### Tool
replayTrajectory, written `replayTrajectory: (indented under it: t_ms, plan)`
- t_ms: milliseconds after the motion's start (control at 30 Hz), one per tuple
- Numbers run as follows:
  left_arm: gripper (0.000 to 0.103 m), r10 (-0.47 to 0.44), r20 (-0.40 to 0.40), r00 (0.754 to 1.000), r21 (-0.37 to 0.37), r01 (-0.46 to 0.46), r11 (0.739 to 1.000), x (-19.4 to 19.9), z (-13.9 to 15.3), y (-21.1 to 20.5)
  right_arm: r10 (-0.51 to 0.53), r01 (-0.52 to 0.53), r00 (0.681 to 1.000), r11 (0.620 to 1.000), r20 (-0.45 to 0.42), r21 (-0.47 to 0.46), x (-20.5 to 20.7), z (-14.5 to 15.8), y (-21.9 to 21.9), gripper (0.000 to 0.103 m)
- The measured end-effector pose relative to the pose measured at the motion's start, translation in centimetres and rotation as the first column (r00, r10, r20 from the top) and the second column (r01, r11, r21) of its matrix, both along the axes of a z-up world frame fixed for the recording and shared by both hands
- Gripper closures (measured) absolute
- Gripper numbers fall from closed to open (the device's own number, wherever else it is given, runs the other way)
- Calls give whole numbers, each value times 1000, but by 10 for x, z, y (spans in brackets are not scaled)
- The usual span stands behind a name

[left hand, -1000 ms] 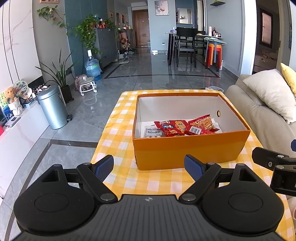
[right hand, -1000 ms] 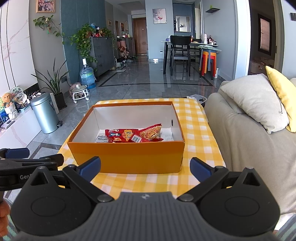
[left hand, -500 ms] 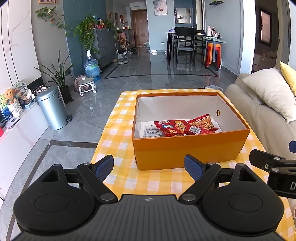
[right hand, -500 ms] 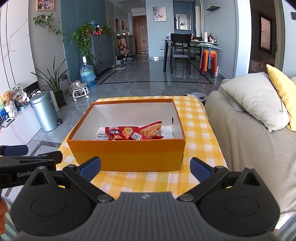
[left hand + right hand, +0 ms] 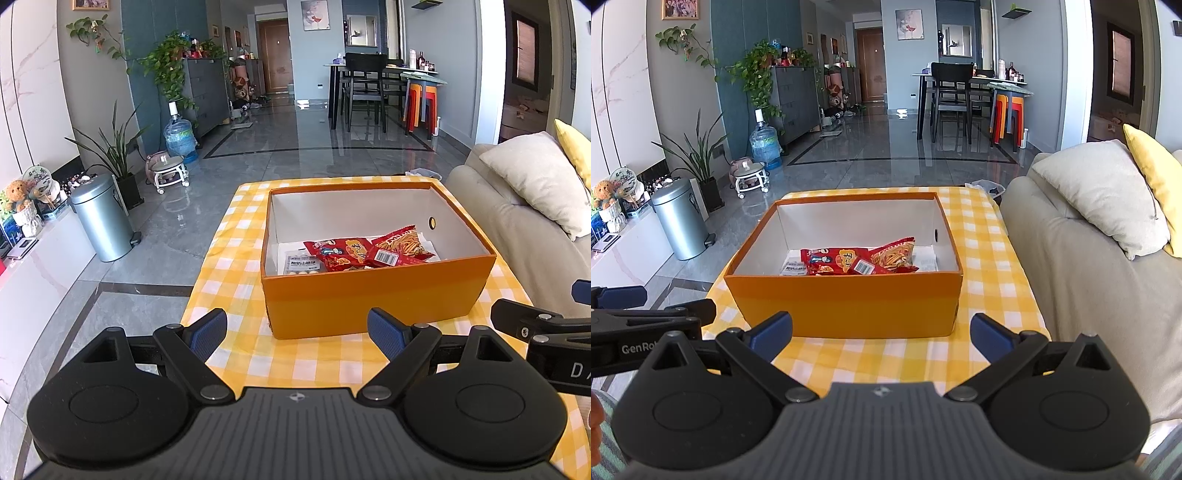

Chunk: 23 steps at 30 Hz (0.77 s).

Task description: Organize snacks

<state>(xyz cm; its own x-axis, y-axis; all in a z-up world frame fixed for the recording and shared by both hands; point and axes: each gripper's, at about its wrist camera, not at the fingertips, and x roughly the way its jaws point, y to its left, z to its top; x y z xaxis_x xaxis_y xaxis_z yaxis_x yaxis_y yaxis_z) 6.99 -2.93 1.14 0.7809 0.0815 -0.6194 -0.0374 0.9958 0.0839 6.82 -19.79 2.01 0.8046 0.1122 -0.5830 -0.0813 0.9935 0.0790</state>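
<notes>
The left hand-held gripper (image 5: 297,328) and the right hand-held gripper (image 5: 881,330) are both hovering wide apart and holding nothing, just before the near wall of the orange box (image 5: 373,295). The box is sitting on the yellow checked tabletop (image 5: 240,236). Inside it, two red snack packets (image 5: 341,253) and a white packet (image 5: 303,263) are lying on the bottom.

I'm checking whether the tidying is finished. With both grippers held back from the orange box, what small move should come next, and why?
Probably none beyond easing back: the left gripper and right gripper are open and empty, the snack packets lie inside the orange box, and no loose snack shows on the checked tablecloth.
</notes>
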Motion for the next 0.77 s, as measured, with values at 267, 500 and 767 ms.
replayTrajectory:
  t_ms: [267,500,767]
  plan:
    - [2,-6,-5,1000,-3,6,1000,0,-1,0,5,-5,1000,1000,-5,-1,0,-3,2,4]
    - [3,-9,-5,1000,-9,9,1000,-2,-4,-1,7,-7,1000,1000,-7,-3,0,-4,2,4]
    - [3,-6,12,1000,-6,6,1000,-4,-5,1,8,-8,1000,1000,-9,-3,0,-4,3,4]
